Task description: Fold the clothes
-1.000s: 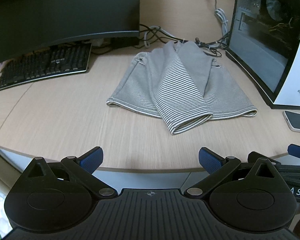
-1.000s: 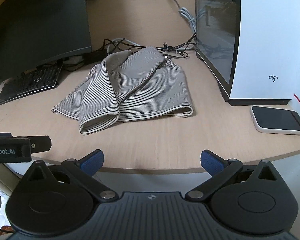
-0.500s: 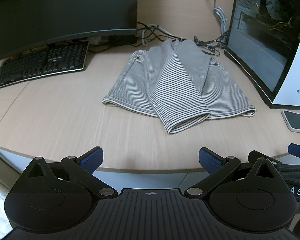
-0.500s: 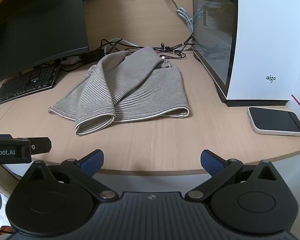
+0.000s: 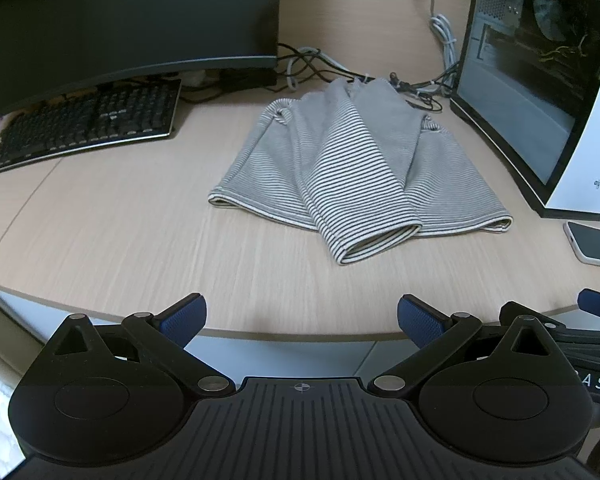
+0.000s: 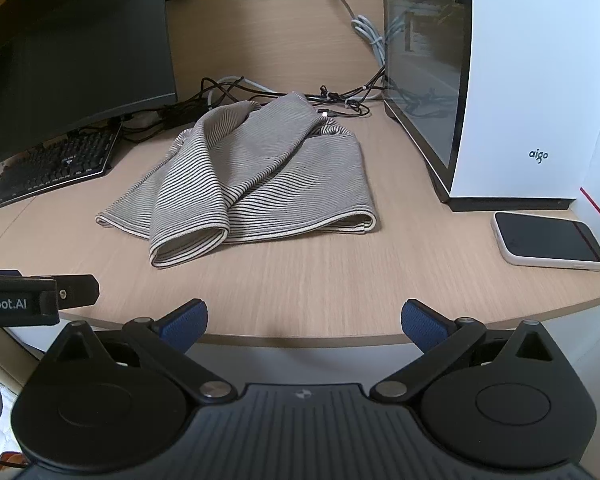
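A grey and white striped garment point(image 5: 352, 172) lies loosely bunched on the wooden desk point(image 5: 140, 240), with one folded flap lying over its middle. It also shows in the right wrist view point(image 6: 252, 184). My left gripper point(image 5: 302, 316) is open and empty, over the desk's front edge, well short of the garment. My right gripper point(image 6: 304, 318) is open and empty, also at the front edge and short of the garment. Part of the left gripper body point(image 6: 28, 300) shows at the left of the right wrist view.
A black keyboard point(image 5: 88, 124) and a dark monitor point(image 5: 128, 12) stand at the back left. A white computer case point(image 6: 500, 80) stands at the right, with a phone point(image 6: 548, 246) lying in front of it. Cables point(image 6: 332, 100) lie behind the garment.
Both grippers have moved slightly forward toward the garment and lifted a little. Their jaws have stayed open. The garment has not moved.
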Demonstrator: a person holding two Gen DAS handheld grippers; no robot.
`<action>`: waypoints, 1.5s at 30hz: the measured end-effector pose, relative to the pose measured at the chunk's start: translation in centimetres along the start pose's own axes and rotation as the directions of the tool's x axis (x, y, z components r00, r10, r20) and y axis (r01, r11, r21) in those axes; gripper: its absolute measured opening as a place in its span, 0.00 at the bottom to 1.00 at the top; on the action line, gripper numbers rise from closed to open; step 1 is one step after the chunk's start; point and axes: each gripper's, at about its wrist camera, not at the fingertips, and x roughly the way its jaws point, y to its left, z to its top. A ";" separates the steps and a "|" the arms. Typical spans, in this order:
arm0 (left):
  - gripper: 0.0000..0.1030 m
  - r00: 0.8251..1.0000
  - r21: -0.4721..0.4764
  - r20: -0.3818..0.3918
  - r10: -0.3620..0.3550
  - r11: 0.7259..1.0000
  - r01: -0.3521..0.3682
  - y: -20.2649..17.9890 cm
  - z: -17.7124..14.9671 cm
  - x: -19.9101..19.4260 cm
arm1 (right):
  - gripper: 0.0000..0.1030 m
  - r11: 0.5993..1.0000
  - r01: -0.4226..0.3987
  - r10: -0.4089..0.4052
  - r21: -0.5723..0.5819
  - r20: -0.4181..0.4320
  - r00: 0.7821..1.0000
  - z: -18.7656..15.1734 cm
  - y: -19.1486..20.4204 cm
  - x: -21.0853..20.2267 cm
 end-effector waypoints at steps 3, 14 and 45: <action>1.00 1.000 -0.001 0.002 0.003 1.000 -0.003 0.1 0.0 -0.2 | 1.00 1.000 0.002 -0.002 -0.002 -0.001 1.000 -0.1 0.0 -0.1; 1.00 1.000 0.000 0.013 0.013 1.000 -0.013 0.4 -0.2 -0.9 | 1.00 1.000 0.004 -0.004 -0.003 0.021 1.000 -0.1 0.2 -0.9; 1.00 1.000 -0.011 0.007 -0.016 1.000 0.016 1.7 -1.1 -1.1 | 1.00 0.999 0.040 -0.040 -0.023 0.028 0.999 -0.6 1.9 -1.7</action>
